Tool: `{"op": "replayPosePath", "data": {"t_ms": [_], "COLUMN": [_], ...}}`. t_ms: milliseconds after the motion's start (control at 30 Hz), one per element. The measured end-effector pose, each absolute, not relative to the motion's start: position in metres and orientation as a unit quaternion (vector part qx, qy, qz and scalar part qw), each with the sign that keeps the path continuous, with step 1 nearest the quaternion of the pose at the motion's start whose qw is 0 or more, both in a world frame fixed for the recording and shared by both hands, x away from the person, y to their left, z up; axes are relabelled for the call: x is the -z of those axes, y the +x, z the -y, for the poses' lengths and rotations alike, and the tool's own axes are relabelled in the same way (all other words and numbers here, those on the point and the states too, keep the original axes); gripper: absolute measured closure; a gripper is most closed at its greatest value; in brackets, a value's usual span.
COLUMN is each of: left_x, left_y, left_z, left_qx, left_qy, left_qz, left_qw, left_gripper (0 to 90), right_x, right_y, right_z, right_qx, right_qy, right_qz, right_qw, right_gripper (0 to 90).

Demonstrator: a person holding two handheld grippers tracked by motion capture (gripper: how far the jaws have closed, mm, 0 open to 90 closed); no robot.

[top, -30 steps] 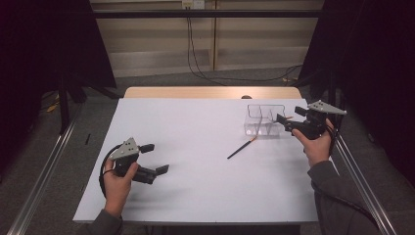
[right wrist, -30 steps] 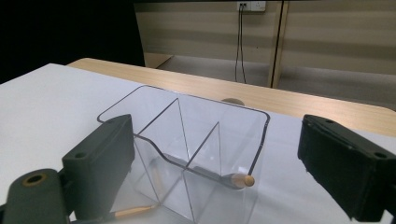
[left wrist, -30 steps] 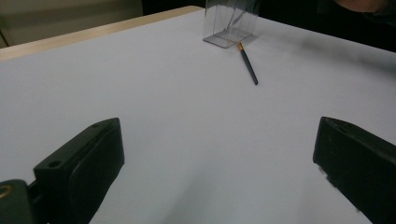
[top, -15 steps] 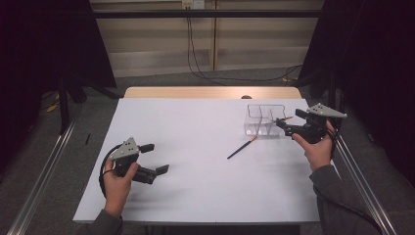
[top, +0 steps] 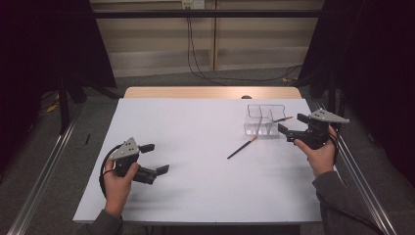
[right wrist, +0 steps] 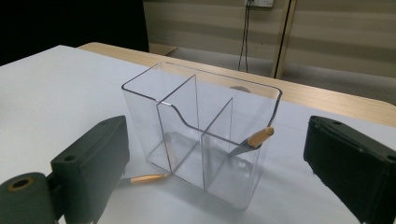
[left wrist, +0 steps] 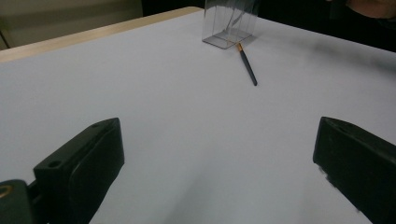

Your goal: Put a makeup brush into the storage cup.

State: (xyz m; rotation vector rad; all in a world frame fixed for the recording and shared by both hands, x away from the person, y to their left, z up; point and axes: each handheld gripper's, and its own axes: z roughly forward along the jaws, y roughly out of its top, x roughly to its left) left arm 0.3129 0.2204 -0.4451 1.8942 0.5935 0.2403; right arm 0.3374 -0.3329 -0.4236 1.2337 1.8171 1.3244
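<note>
Pencil (top: 241,148) lies on the worktop just beside the clear organizer (top: 264,120), one already inside; right gripper (top: 299,127) jaws wide, empty.

Over the last second the right gripper (top: 293,131), a black two-jaw tool topped by a grey three-cornered plate, has drawn back from the clear plastic divided holder (top: 264,119) toward the person's side of the table. Its hand (top: 318,152) has sunk lower in the high view, and the jaws stand spread, just off the holder's near right corner.
</note>
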Motion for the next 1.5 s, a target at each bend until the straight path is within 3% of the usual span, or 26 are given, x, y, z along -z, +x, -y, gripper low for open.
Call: {"op": "replayPosePath", "data": {"t_ms": [1500], "left_x": [0.445], "left_y": [0.313], "left_z": [-0.22], "left_qx": [-0.101], "left_qy": [0.798], "left_qz": [-0.25], "left_qw": [0.54], "left_gripper": [1.7], "right_x": [0.44], "right_y": [0.316], "right_z": [0.312], "right_qx": [-0.491], "right_qy": [0.435], "right_qz": [-0.709], "right_qw": [0.26], "right_gripper": [5.9]}}
